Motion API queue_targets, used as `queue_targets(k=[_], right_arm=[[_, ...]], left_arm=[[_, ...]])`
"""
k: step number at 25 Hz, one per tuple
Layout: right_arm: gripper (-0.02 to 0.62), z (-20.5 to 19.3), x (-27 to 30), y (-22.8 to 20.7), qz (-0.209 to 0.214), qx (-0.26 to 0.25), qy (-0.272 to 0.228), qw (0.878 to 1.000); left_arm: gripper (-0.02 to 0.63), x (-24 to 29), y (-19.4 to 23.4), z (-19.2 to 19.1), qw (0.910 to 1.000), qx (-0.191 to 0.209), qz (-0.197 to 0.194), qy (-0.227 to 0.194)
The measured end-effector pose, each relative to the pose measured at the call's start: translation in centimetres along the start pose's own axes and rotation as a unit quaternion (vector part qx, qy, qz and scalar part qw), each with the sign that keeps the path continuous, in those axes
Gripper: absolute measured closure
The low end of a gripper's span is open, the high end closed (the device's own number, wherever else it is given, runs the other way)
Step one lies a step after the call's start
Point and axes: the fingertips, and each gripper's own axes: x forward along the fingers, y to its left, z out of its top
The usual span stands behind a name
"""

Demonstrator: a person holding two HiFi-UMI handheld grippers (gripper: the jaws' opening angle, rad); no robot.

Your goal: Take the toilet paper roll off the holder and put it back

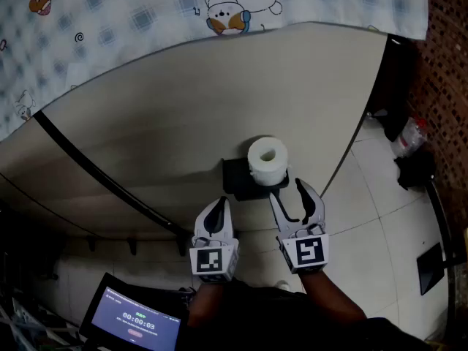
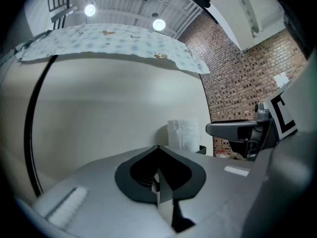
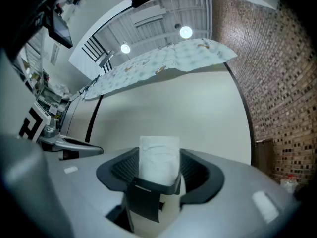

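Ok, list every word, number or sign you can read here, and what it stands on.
"00:00:03": a timer on the screen.
Other lines on that screen: too small to read.
Marker cubes: square patterns, no letters.
Cartoon cloth: no words readable.

Likely a test room or studio mock-up, not a bathroom: holder [image 1: 238, 180] on a bare panel [image 1: 183, 108] draped with cartoon cloth [image 1: 146, 13]. Brick wall [image 2: 247, 73] right, tiled floor [image 1: 373, 196], ceiling lights [image 2: 158, 25], timer screen [image 1: 135, 320] near left.
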Motion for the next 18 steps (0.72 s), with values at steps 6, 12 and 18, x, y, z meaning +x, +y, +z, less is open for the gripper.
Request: queue_targets(k=[6, 12, 18], right_arm=[[0.107, 0.3, 2.1, 0.2, -0.002, 0.017, 0.005, 1.000], [0.012, -0.9, 5.6, -0.6, -0.014, 0.028, 0.048, 0.998], [0.012, -1.8, 8.3, -0.2, -0.004, 0.021, 0.080, 0.997]], left_arm=[[0.589, 0.5, 1.0, 0.6, 0.9999, -0.009, 0.005, -0.003], [0.589, 1.2, 2.2, 1.0, 0.9999, -0.011, 0.001, -0.003], [0.589, 2.0, 3.6, 1.1, 1.0000, -0.009, -0.002, -0.002]])
